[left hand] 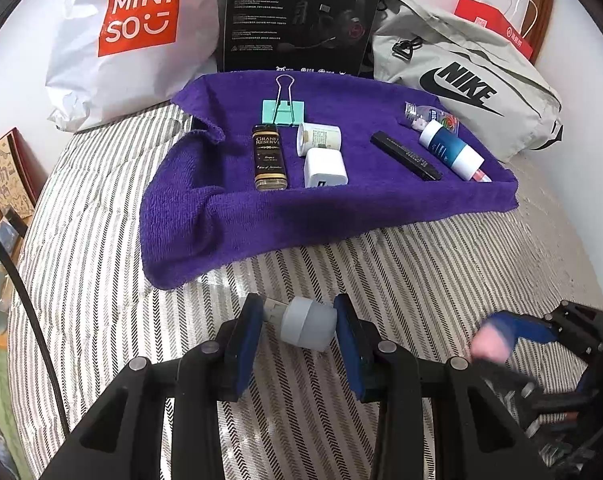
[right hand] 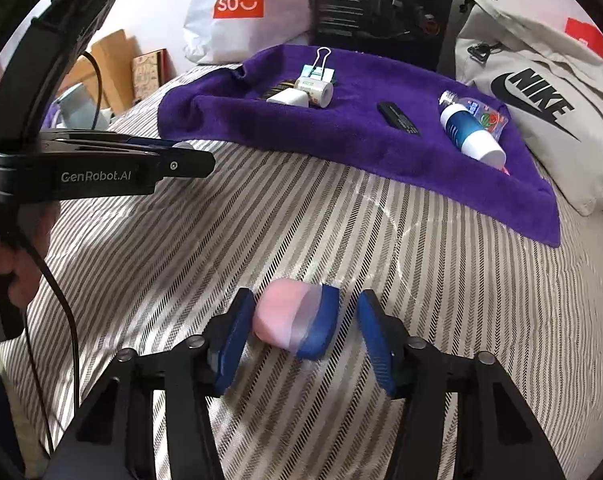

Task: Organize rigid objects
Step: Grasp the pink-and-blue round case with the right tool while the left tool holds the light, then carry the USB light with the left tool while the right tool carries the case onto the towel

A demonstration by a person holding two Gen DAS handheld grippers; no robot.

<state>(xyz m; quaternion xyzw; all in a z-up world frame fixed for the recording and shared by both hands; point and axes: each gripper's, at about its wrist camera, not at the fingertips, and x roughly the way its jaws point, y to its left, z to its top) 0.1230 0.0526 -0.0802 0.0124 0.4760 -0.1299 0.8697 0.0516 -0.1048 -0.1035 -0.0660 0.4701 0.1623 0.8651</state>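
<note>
My left gripper [left hand: 299,322] is shut on a small grey-capped bottle [left hand: 309,322], held sideways over the striped bedspread [left hand: 341,280]. In the right wrist view my right gripper [right hand: 301,332] stands open around a pink and blue case [right hand: 295,322] lying on the bedspread; its left pad touches the pink end and a gap shows at the blue end. Farther back, a purple towel [left hand: 341,212] carries a mint binder clip [left hand: 283,112], a brown bottle [left hand: 269,160], a white charger cube [left hand: 325,168], a black stick [left hand: 405,155] and a blue-and-white bottle [left hand: 449,148].
Behind the towel stand a white Miniso bag [left hand: 133,40], a black headset box [left hand: 301,16] and a grey Nike bag [left hand: 469,88]. A person's hand [right hand: 17,264] holds the left gripper [right hand: 173,162], with a black cable hanging from it.
</note>
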